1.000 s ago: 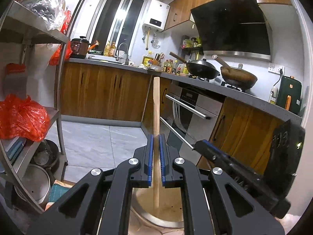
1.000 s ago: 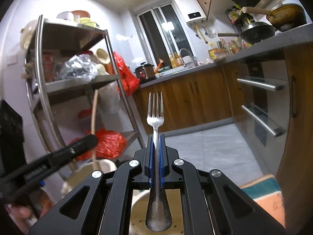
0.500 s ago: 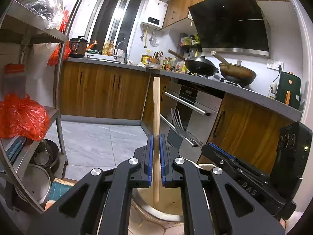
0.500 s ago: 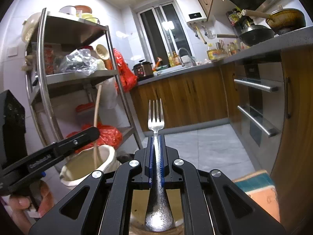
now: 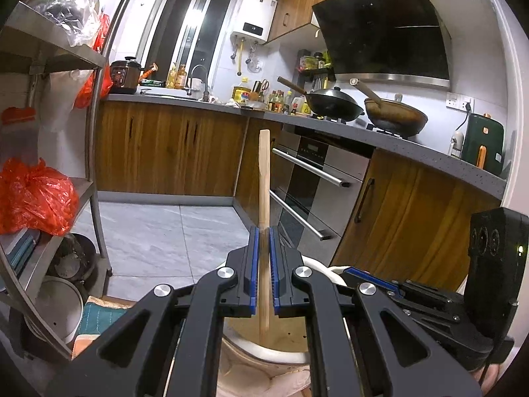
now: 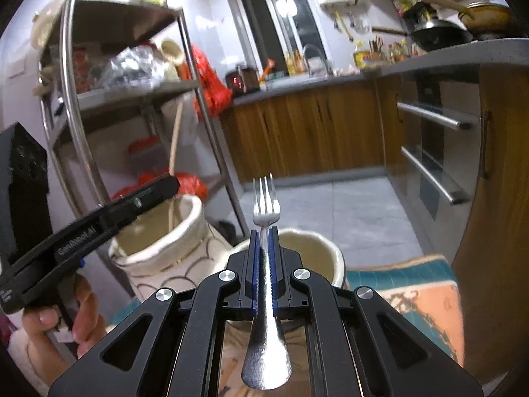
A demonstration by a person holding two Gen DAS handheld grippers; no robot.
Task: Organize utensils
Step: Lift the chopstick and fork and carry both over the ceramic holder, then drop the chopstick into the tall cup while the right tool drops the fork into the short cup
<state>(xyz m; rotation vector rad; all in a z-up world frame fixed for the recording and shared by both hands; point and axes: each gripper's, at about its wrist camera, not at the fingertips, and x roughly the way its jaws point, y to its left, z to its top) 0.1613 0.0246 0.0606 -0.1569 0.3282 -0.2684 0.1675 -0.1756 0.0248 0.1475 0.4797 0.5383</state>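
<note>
My left gripper (image 5: 263,235) is shut on a wooden utensil (image 5: 264,178), held upright with its lower end inside a cream ceramic crock (image 5: 281,359). In the right wrist view that crock (image 6: 165,248) stands at left with the wooden handle (image 6: 175,139) rising from it and the left gripper (image 6: 125,201) above it. My right gripper (image 6: 263,235) is shut on a metal fork (image 6: 265,205), tines up, over a second cream crock (image 6: 317,241).
A steel shelf rack (image 5: 96,132) with red bags (image 5: 33,195) stands at left. Wooden cabinets (image 5: 165,152), an oven (image 5: 310,178) and a counter with woks (image 5: 334,102) lie ahead. A patterned cloth (image 6: 410,287) lies beside the crocks.
Both grippers have dropped lower: the wooden utensil has gone deeper into its crock, and the fork has come down over the second crock. Both views tilted downward.
</note>
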